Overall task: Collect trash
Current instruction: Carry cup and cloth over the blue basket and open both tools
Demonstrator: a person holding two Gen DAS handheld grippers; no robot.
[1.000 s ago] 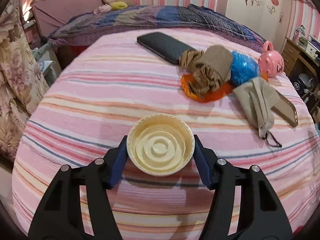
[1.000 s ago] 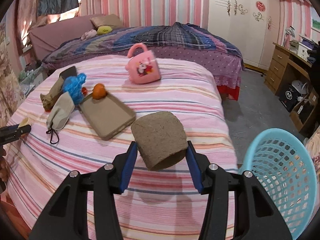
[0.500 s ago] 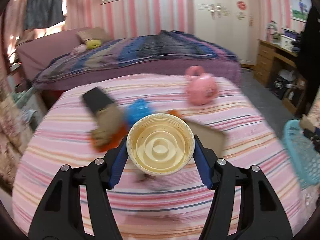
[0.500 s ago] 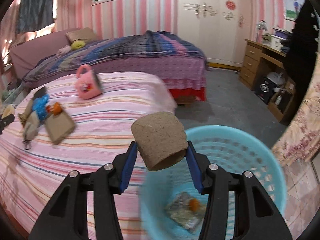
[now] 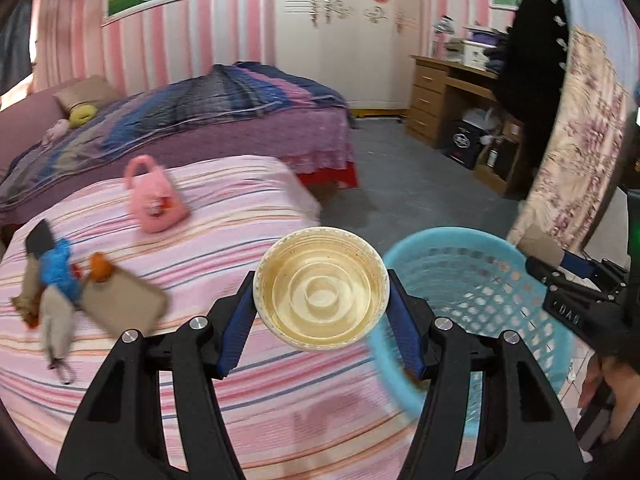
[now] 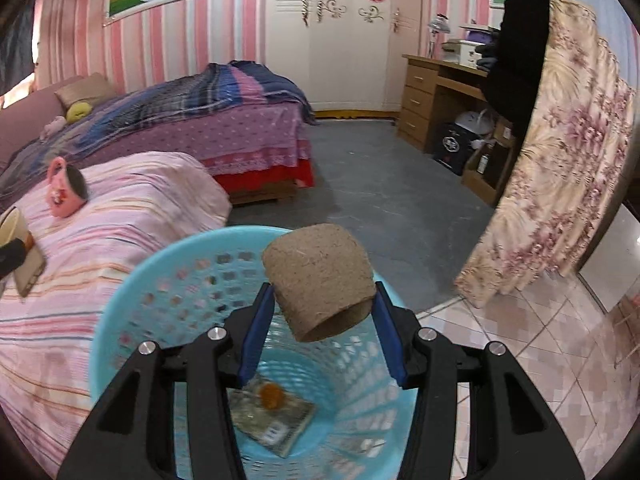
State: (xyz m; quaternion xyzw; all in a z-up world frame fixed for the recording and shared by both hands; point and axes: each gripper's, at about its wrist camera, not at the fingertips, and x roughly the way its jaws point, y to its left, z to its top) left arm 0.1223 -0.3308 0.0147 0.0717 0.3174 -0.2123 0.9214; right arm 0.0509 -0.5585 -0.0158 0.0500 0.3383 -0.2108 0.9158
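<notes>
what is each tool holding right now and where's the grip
Left tool: a cream plastic cup, clamped across its sides. Right tool: a brown cardboard roll, pinched across its curved sides.

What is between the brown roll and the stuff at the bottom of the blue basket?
Nothing. In the right wrist view the cardboard roll hangs over the basket, only air above the wrapper inside.

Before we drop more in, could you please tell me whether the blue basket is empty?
Not empty. The blue laundry-style basket already holds a flattened wrapper with an orange scrap lying on it.
</notes>
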